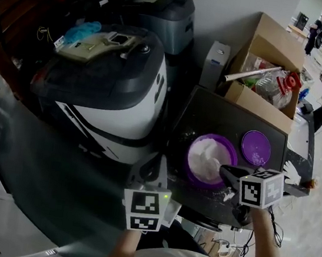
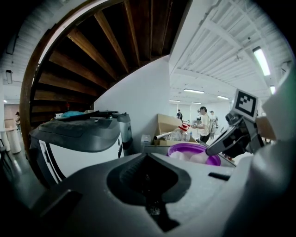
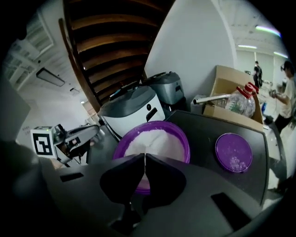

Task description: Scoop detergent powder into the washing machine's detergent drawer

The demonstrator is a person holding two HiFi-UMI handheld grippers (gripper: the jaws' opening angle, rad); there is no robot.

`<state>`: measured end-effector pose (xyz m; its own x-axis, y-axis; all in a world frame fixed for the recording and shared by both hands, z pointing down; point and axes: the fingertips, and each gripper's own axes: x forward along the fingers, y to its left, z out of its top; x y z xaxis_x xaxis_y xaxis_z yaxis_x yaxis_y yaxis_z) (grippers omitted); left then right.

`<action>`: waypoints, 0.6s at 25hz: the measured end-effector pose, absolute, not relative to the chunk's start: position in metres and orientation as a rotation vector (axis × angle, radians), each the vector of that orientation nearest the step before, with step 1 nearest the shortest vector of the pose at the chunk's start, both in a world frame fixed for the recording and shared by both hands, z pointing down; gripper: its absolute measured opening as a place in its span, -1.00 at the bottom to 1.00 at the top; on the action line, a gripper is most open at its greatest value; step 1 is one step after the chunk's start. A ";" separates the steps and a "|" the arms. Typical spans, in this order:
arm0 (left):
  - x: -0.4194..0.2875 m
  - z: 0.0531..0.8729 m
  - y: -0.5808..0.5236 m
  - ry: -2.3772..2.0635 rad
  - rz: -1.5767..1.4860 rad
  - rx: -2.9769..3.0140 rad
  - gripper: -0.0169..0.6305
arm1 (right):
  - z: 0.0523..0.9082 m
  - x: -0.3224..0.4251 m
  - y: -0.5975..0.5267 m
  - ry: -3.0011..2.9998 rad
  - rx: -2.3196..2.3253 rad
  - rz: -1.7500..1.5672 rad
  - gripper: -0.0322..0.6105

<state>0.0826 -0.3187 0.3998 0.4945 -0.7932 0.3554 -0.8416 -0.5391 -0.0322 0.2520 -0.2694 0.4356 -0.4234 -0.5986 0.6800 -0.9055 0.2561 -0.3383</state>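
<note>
Right gripper (image 1: 225,172): sits at the lower right of the head view. Its jaws are pressed together with nothing visible between them, and the tips are over the right rim of the purple tub (image 1: 207,159). Contact with the white powder (image 1: 204,153) cannot be confirmed.

Left gripper (image 2: 147,156): sits at the lower centre of the head view, just left of the black table (image 1: 211,111). Its jaws are likewise closed and empty.

The tub stands open and filled on the table, with its purple lid (image 1: 256,147) lying flat just to its right, apart from it. The washing machine (image 1: 119,89) stands left of the table, lid down. The detergent drawer cannot be identified. A cardboard box (image 1: 272,57) holding bottles stands beyond the table, upper right.
</note>
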 end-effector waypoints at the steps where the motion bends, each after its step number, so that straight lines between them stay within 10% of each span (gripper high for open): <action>1: 0.082 0.399 -0.318 -1.425 0.496 2.589 -0.94 | 0.435 0.252 -0.270 -2.130 1.387 1.035 -0.84; 15: 0.069 0.387 -0.308 -1.409 0.445 2.616 -0.94 | 0.409 0.247 -0.264 -2.358 1.753 1.627 -0.84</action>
<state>0.0692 -0.3076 0.3871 0.5184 -0.7927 0.3208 -0.8332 -0.5526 -0.0191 0.2472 -0.2638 0.4094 -0.4379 -0.8287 0.3484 -0.6201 -0.0022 -0.7845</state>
